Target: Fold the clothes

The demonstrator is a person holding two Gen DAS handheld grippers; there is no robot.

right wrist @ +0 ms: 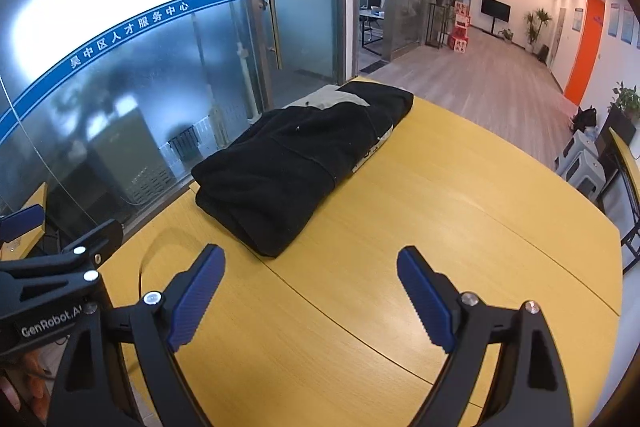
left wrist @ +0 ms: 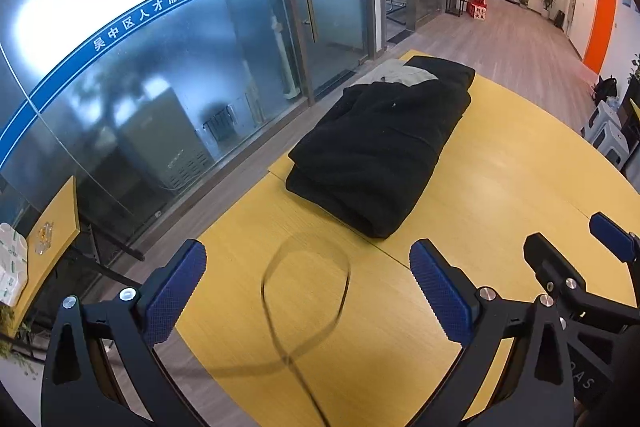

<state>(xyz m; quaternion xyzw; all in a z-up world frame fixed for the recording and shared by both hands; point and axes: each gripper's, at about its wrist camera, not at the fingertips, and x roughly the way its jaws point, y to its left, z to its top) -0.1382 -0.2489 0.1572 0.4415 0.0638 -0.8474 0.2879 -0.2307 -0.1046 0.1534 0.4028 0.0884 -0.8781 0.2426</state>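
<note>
A black garment [left wrist: 380, 147] lies folded into a long thick bundle on the yellow table [left wrist: 500, 187], with a grey-beige piece [left wrist: 400, 73] showing at its far end. It also shows in the right wrist view [right wrist: 288, 163]. My left gripper [left wrist: 308, 283] is open and empty, held above the table short of the bundle's near end. My right gripper [right wrist: 310, 291] is open and empty, also short of the bundle, to the right of the left one. The right gripper's fingers [left wrist: 612, 235] show at the right edge of the left wrist view.
A thin looped cable [left wrist: 304, 291] hangs blurred in front of the left gripper. A frosted glass wall [left wrist: 160, 67] runs along the table's left edge. A second yellow table [left wrist: 56, 227] stands at far left. Stools [right wrist: 580, 163] and chairs stand beyond the right edge.
</note>
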